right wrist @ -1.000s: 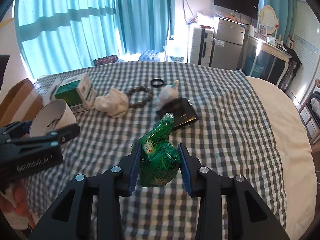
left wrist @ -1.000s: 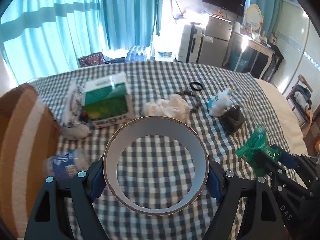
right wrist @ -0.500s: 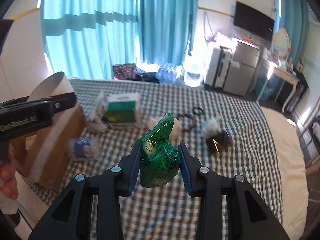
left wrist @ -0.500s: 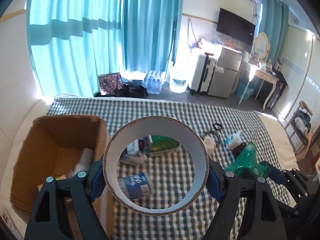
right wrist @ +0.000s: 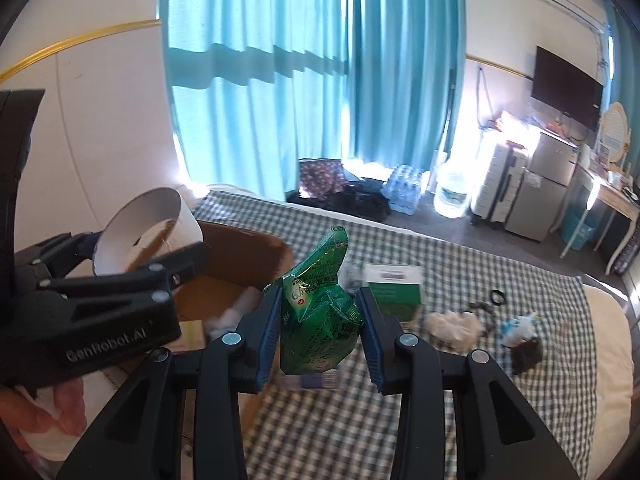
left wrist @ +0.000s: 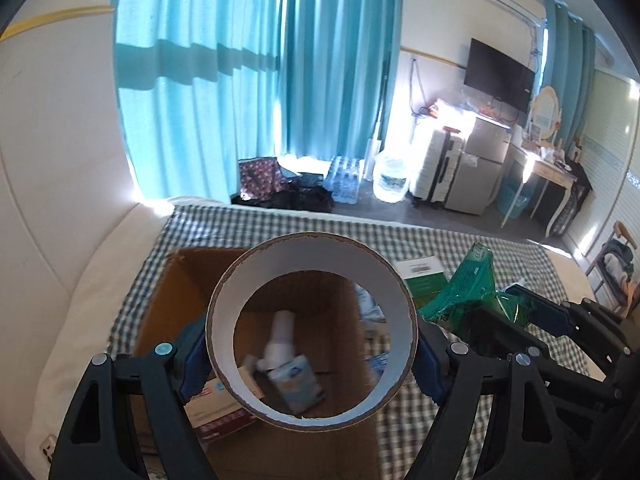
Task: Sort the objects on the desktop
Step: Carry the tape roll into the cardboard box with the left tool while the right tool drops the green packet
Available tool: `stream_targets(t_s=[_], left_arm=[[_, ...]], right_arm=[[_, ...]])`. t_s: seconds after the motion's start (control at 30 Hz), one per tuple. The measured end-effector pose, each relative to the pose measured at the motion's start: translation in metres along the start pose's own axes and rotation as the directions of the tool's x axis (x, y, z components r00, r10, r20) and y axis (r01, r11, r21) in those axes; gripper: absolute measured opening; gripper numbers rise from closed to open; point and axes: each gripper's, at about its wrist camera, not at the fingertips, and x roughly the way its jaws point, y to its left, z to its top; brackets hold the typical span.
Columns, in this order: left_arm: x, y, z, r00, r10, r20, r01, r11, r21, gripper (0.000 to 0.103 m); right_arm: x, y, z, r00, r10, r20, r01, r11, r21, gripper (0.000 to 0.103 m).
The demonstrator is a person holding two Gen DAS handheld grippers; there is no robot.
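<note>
Cardboard box (left wrist: 188, 280) sits open on the checked cloth (left wrist: 440, 240) at the left side of the bed, and we look down into it from the left wrist view. Inside it we see a white bottle (left wrist: 280, 336) lying on the floor of the box, a pale blue packet (left wrist: 298, 380) just beside the bottle's lower end, and a flat white carton with red print (left wrist: 216, 404) against the near left wall. These contents are blurred, so we cannot read any label.

We hold the left hand-held gripper (left wrist: 312, 344) above the box; its blue pads are closed against the outer wall of a tape roll (left wrist: 312, 268), one pad on each side, with the roll's opening facing the camera. The box contents show through that opening.

We hold the right hand-held gripper (right wrist: 318, 332) to the right of the box, over the cloth near the box edge. It is clamped on a crumpled green foil packet (right wrist: 320, 320), whose upper end sticks up above the fingers.

On the cloth behind the packet we see a green and white carton (right wrist: 394, 288) standing beside the box. Farther right lie a crumpled white tissue (right wrist: 454, 326), a black ring (right wrist: 497, 297), a small white and blue figure (right wrist: 520, 326) and a dark object (right wrist: 528, 354) touching it.
</note>
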Motion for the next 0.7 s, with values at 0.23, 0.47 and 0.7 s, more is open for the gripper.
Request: stream_targets(t_s=[0.23, 0.47, 0.7], left_arm=[[0.022, 0.055, -0.019, 0.997, 0.045, -0.06, -0.048, 0.997, -0.052, 0.083], [0.049, 0.072, -0.043, 0.991, 0.056, -0.119, -0.066, 0.995, -0.08, 0.083], [0.073, 0.087, -0.052, 0.975, 0.054, -0.216, -0.09, 0.983, -0.158, 0.095]], right_arm=[[0.041, 0.056, -0.002, 0.996, 0.064, -0.063, -0.067, 0.997, -0.041, 0.037], [0.078, 0.069, -0.015, 0.987, 0.091, -0.136, -0.095, 0.995, -0.03, 0.037], [0.098, 0.06, -0.014, 0.984, 0.103, -0.145, -0.095, 0.993, 0.063, 0.046]])
